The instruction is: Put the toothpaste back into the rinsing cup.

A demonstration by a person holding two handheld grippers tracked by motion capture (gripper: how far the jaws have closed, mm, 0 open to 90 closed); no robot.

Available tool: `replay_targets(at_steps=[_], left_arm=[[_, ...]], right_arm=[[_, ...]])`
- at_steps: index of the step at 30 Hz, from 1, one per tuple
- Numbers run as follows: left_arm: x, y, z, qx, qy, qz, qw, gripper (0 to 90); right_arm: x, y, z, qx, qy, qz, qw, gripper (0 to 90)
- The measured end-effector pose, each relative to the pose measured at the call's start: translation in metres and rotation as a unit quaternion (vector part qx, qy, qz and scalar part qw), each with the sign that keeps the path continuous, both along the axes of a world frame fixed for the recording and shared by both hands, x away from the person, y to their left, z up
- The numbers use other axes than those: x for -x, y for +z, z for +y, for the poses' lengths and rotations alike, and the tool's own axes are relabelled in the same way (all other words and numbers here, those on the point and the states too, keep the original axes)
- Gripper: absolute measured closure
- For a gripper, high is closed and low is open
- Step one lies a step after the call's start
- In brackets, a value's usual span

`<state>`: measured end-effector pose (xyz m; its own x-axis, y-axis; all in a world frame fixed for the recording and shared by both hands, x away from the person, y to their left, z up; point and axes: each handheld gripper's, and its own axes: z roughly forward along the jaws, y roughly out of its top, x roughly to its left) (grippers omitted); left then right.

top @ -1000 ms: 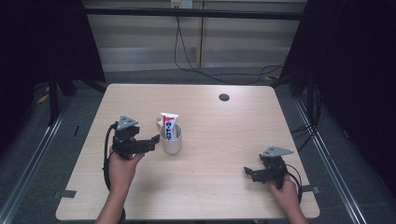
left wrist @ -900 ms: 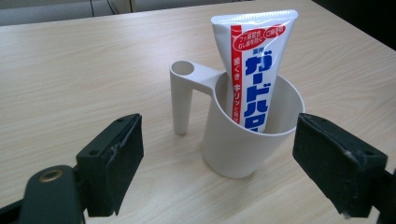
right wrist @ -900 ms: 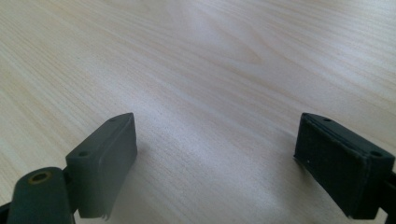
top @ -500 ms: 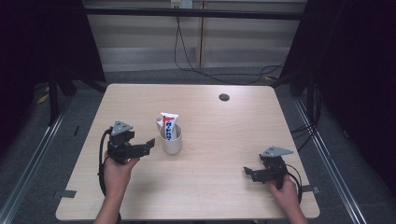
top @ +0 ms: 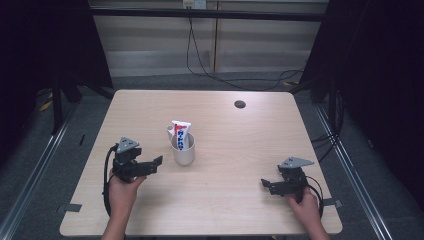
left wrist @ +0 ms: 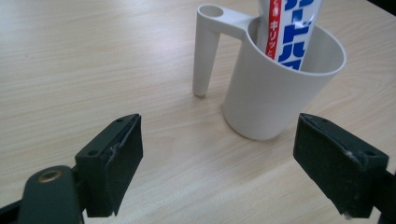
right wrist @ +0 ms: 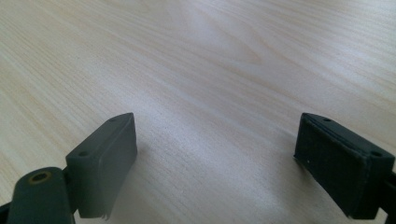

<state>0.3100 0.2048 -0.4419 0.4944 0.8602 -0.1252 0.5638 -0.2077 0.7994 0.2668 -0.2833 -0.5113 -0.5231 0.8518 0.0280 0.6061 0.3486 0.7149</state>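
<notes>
facing the white plastic handled cup [left wrist: 280,88] that holds an upright red, white and blue toothpaste tube [top: 181,134] mid-table, the left gripper [top: 156,163] is spread and empty; centring before closing seems wise; right gripper [top: 265,185] likewise spread, empty.

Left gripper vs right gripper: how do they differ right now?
The left gripper sits just short of the white cup holding a toothpaste tube, facing it; the right gripper is far off near the table's right front corner. The left gripper view looks at the cup ahead of its jaws; the right gripper view shows bare wood between its jaws. Shared: both are hand-held, open and empty.
</notes>
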Motion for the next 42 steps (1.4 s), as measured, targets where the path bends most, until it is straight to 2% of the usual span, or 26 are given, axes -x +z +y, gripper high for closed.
replay_targets(at_steps=[20,42], left_arm=[[0.004,-0.025,0.006,-0.002,0.007,0.022,0.9997,15.8],[0.006,-0.042,0.011,-0.02,0.011,0.036,0.9991,15.8]], right_arm=[[0.0,0.0,0.0,0.0,0.0,0.0,1.0,12.4],[0.0,0.0,0.0,0.0,0.0,0.0,1.0,12.4]])
